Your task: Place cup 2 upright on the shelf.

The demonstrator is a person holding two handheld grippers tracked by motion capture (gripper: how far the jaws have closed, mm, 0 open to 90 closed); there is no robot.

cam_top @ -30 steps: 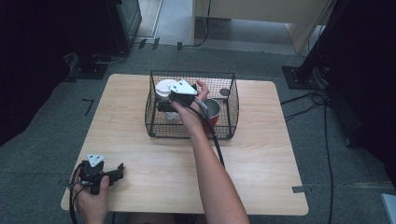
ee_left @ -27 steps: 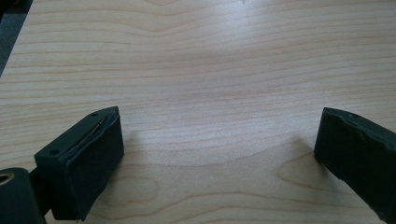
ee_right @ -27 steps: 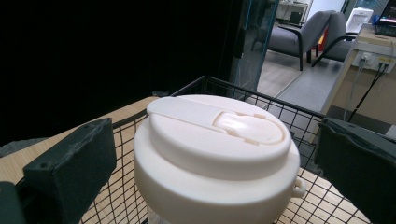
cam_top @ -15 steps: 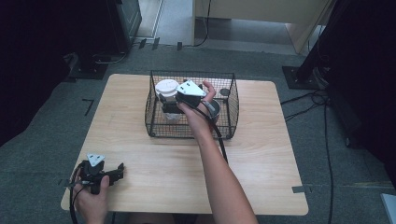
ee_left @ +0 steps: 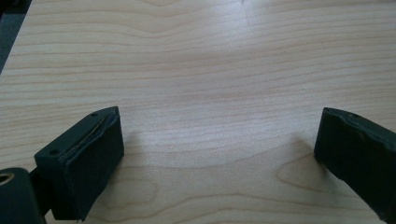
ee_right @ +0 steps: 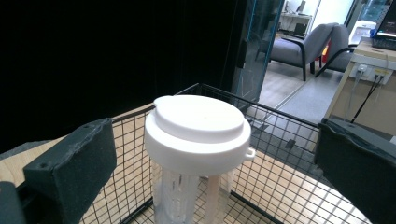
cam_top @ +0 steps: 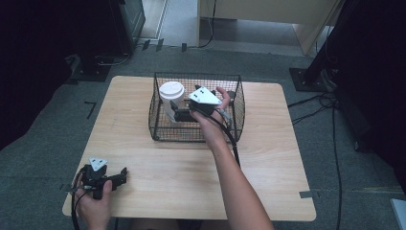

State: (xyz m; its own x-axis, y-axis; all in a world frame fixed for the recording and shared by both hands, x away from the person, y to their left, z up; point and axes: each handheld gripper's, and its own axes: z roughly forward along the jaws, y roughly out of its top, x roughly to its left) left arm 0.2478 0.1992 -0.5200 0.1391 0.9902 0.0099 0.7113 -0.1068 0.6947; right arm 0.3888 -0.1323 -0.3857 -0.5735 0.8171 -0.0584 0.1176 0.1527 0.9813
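A wooden table (cam_top: 268,158) seen from above, with a black wire basket (cam_top: 237,103) standing near its far edge. Inside the basket, toward its left side, a clear cup with a white lid (cam_top: 171,91) stands upright.

The person's right arm reaches forward over the table, and the right hand (cam_top: 210,122) holds the right gripper (cam_top: 179,111) down inside the basket, pointing left at the cup. The gripper's grey three-cornered plate faces up. From the right gripper view, the two black jaws stand wide apart on either side of the cup (ee_right: 196,140), and neither one touches it; the cup sits between them and a little beyond (its white lid is round with a small tab on one edge). The jaws hold nothing. The basket's wire walls (ee_right: 280,121) run behind the cup, and the wooden tabletop shows through the mesh floor.

At the near left corner of the table, the left hand (cam_top: 93,203) holds the left gripper (cam_top: 119,175) low over the wood, well apart from the basket. In the left gripper view its jaws are spread wide over bare tabletop (ee_left: 205,70), with nothing between them.
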